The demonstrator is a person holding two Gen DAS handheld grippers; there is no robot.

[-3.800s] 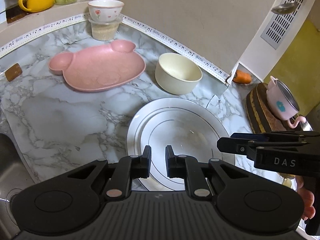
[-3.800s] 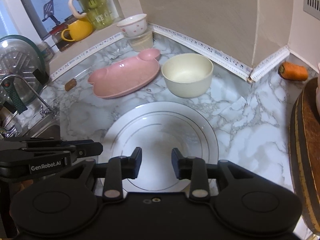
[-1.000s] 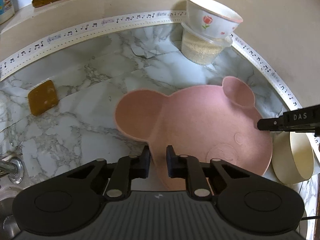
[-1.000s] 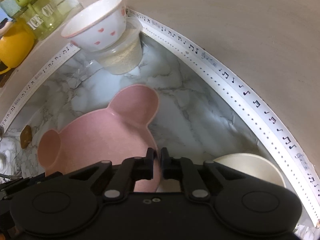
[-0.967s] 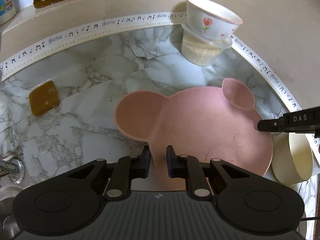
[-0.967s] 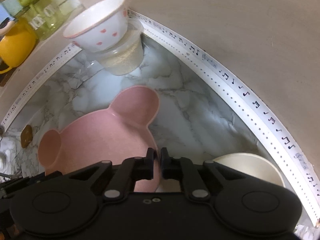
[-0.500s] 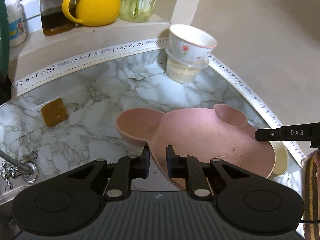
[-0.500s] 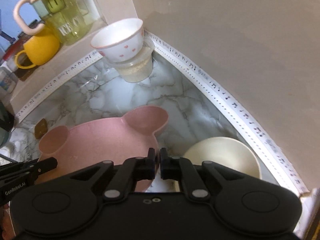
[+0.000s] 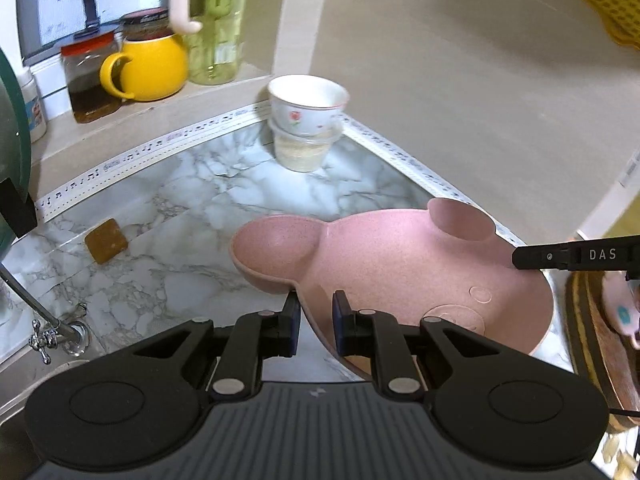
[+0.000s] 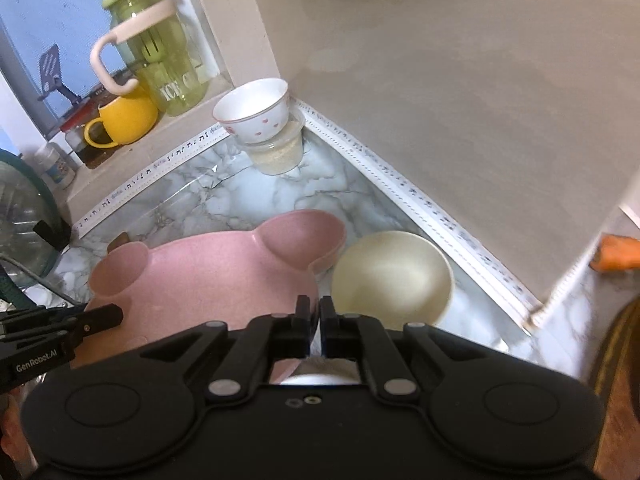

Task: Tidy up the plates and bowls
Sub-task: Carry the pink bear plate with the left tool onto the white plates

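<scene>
The pink speckled plate shaped like a bear's head point(image 9: 400, 264) has two round ears and a matte, grainy look. It is up in the air above the grey-veined marble counter point(image 9: 168, 248), tilted a little. The left gripper point(image 9: 314, 322) has its two black fingers on either side of the plate's near edge, just below one ear, and is clenched on it. The right gripper point(image 10: 314, 318) is squeezed almost fully together on the plate's other edge, close to the second ear.

Just beside the plate sits a smooth, round cream bowl point(image 10: 394, 276) on the counter, near the wall. In the far corner a small white bowl with red hearts point(image 10: 252, 114) rests on a clear plastic tub of pale grains point(image 10: 278, 154). A shiny yellow mug point(image 9: 146, 70) and a green see-through jug point(image 10: 160, 64) stand on the ledge.

A second ago the plate lay lower, close to the counter. Now both grippers have lifted it higher, and more of the ledge shows.
</scene>
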